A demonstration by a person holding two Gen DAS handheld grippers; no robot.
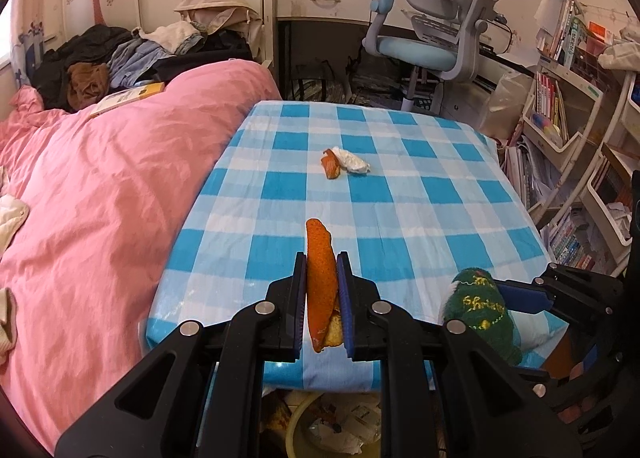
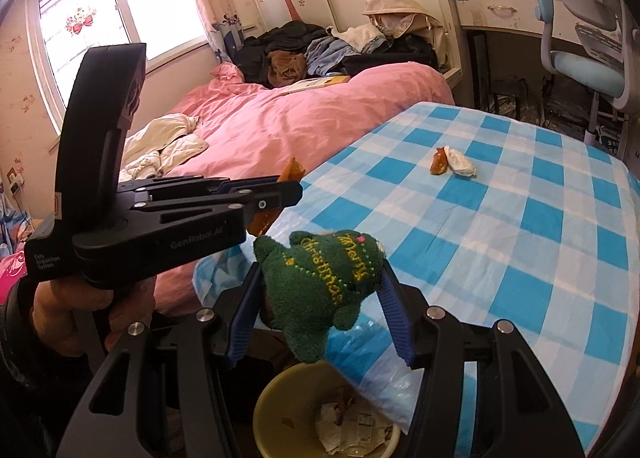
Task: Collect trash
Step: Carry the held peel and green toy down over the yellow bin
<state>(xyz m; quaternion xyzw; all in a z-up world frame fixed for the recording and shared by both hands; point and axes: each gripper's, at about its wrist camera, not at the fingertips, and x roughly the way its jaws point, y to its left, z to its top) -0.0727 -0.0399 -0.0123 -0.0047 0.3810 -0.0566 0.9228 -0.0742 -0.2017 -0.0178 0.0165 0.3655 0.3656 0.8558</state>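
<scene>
I've got the left gripper (image 1: 322, 290) clamped on the orange peel (image 1: 320, 278), right gripper (image 2: 320, 294) pinching the green plush (image 2: 328, 278) directly above the bin (image 2: 280, 410), ready to drop. Peel scrap (image 1: 331, 165) and tissue (image 1: 352, 161) wait at 12 o'clock on the surface (image 1: 400, 197).

Left gripper (image 1: 322, 270): fingers nearly together, clamped on an orange peel (image 1: 320, 278) that stands on edge between the blue pads (image 1: 344, 298). Body held roughly level; seen side-on from the right wrist view, pointing to the right in the frame. Left hand (image 2: 76, 314) wrapped around the handle beneath, dark sleeve at the wrist.

Right gripper (image 2: 320, 290): fingers spread wider, pressed on both sides of a green plush toy (image 2: 328, 282). Its fingers angle in from the right of the left wrist view.
</scene>
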